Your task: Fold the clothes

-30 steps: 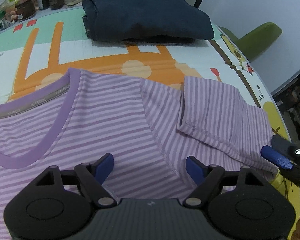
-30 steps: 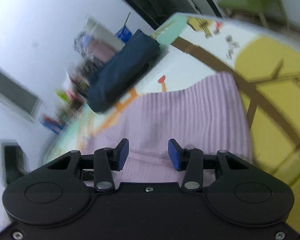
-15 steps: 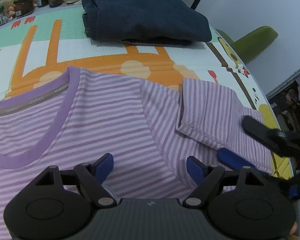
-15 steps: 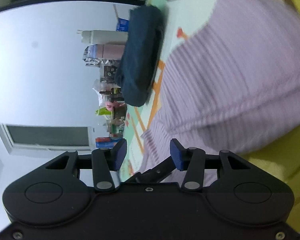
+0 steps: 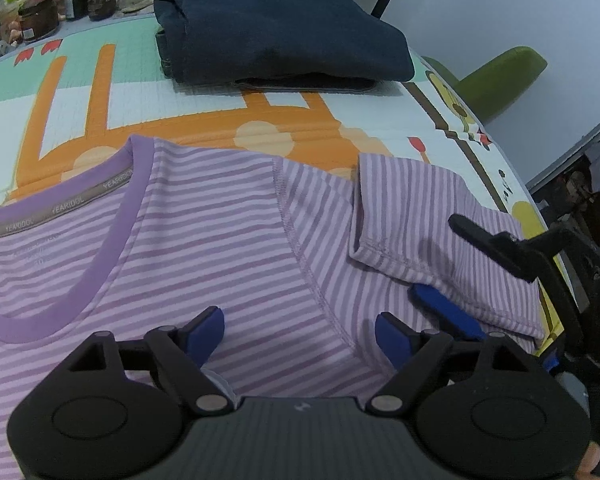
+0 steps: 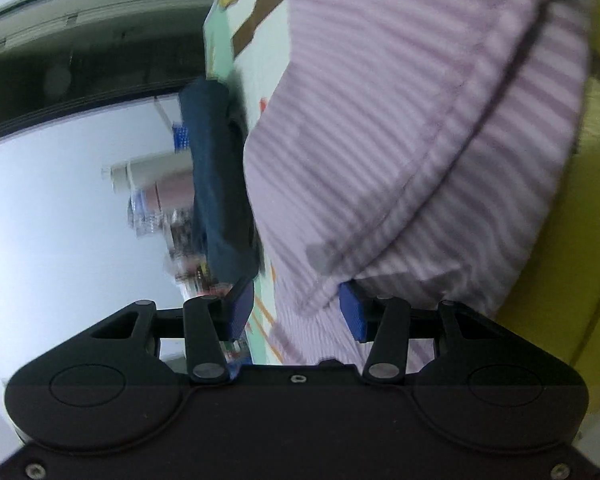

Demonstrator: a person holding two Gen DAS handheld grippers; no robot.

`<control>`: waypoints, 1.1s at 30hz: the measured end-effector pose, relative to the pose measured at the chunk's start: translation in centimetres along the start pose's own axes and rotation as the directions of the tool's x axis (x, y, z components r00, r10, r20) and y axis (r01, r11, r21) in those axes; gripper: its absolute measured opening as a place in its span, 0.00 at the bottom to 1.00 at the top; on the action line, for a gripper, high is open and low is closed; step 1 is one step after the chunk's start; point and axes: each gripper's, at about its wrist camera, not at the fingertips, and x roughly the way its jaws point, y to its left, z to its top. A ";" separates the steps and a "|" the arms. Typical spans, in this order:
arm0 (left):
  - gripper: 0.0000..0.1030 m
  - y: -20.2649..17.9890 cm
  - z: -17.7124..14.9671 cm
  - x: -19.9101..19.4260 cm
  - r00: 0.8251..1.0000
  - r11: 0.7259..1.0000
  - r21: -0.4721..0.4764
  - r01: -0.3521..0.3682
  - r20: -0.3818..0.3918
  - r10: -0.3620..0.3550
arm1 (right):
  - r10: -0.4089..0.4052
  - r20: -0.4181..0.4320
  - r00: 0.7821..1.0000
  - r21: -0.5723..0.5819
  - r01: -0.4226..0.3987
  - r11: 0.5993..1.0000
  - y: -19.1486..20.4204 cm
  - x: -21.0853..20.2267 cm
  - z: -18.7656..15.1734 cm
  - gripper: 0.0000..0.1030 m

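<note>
The left gripper (image 5: 299, 334) is spread wide and just hovering low over the chest of the shirt (image 5: 188, 240), nothing between its blue pads (image 5: 204, 330). The shirt itself is a purple-and-white striped tee lying flat on the mat (image 5: 180, 108), neckline (image 5: 100, 236) toward the mat's left side, taking up most of the near half.

The right gripper (image 5: 456, 276) comes in from the right edge, turned on its side. It's spread too, and the sleeve (image 5: 424, 220) sits in the gap: one blue pad (image 5: 440, 310) is slid under the sleeve's hem and the black finger (image 5: 488, 246) is up over the top of the fabric. From its own camera the same thing shows, jaws apart at the gripper (image 6: 296, 308), the sleeve's stitched edge (image 6: 432, 160) draped right across the opening and over the right pad (image 6: 352, 310). That view is tilted and blurry, so I can't tell whether the pads are actually touching cloth.

The sleeve is already doubled back on itself near the right edge of the mat, hem facing the collar side.

Further out, a folded dark navy garment (image 5: 276, 32) sits at the far side of the mat, well apart from the shirt. Past the far left corner there's a bunch of jars and bottles (image 5: 56, 0), and a green chair (image 5: 500, 76) stands beyond the right edge.
</note>
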 end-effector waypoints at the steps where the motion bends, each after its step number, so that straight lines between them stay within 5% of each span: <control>1: 0.84 0.0 0.0 0.0 1.000 1.000 0.000 0.000 0.001 0.000 | -0.001 0.015 1.000 0.010 0.001 1.000 0.0 0.1 -0.1 0.44; 4: 0.85 0.0 0.0 0.0 1.000 1.000 0.002 0.000 0.002 0.000 | -0.002 0.055 0.998 0.034 0.000 0.999 -0.2 0.3 -0.3 0.44; 10: 0.85 0.1 0.0 -0.3 1.000 1.000 -0.005 0.006 -0.005 -0.006 | -0.046 0.084 0.995 0.048 0.042 0.998 -0.6 0.6 0.0 0.17; 13: 0.85 0.3 0.0 -0.5 1.000 1.000 -0.014 0.006 -0.008 -0.006 | -0.056 0.084 0.995 0.019 0.055 0.998 -0.4 0.8 0.0 0.11; 25: 0.85 1.7 -0.4 -1.3 0.999 0.997 -0.057 0.043 -0.009 -0.043 | -0.038 0.083 0.996 -0.130 0.049 0.990 1.7 1.0 -0.9 0.08; 33: 0.85 2.6 -0.8 -1.8 0.999 0.996 -0.080 0.047 -0.016 -0.048 | -0.022 0.019 1.000 -0.117 0.024 0.993 1.1 1.0 -1.1 0.14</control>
